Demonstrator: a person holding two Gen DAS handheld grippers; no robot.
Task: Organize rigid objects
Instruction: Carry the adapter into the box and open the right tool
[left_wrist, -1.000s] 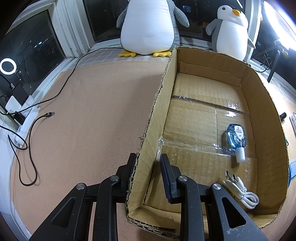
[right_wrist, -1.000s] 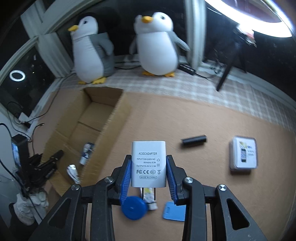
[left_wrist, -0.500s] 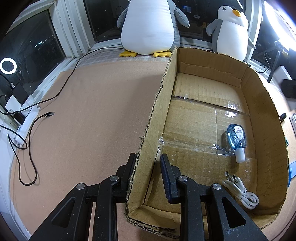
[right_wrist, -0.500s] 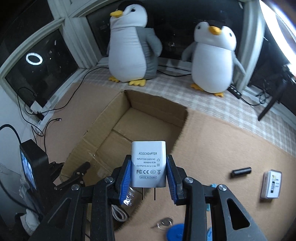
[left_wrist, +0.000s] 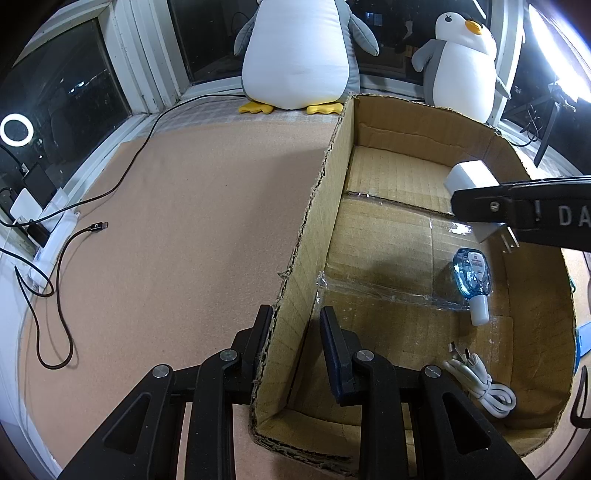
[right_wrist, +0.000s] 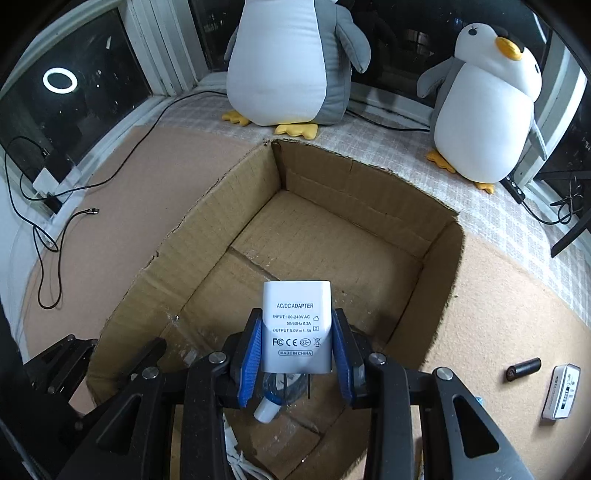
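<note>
My right gripper (right_wrist: 297, 326) is shut on a white AC/DC adapter (right_wrist: 295, 325), prongs pointing down, held above the inside of the open cardboard box (right_wrist: 369, 192). In the left wrist view the adapter (left_wrist: 467, 175) and right gripper (left_wrist: 480, 206) reach in over the box's right wall. A blue bottle (left_wrist: 472, 273) and a coiled white cable (left_wrist: 480, 384) lie on the box floor. My left gripper (left_wrist: 295, 325) straddles the box's left wall (left_wrist: 325, 206), one finger outside and one inside, with a gap showing on the inner side.
Two plush penguins (right_wrist: 288, 62) (right_wrist: 484, 107) stand behind the box on the sill. A black cable (left_wrist: 55, 295) trails over the cork mat at left. A black cylinder (right_wrist: 522, 369) and a small white packet (right_wrist: 561, 395) lie on the mat to the box's right.
The right gripper has carried the adapter from over the mat on the right to above the box interior, and it now shows in the left wrist view. The left gripper has stayed put.
</note>
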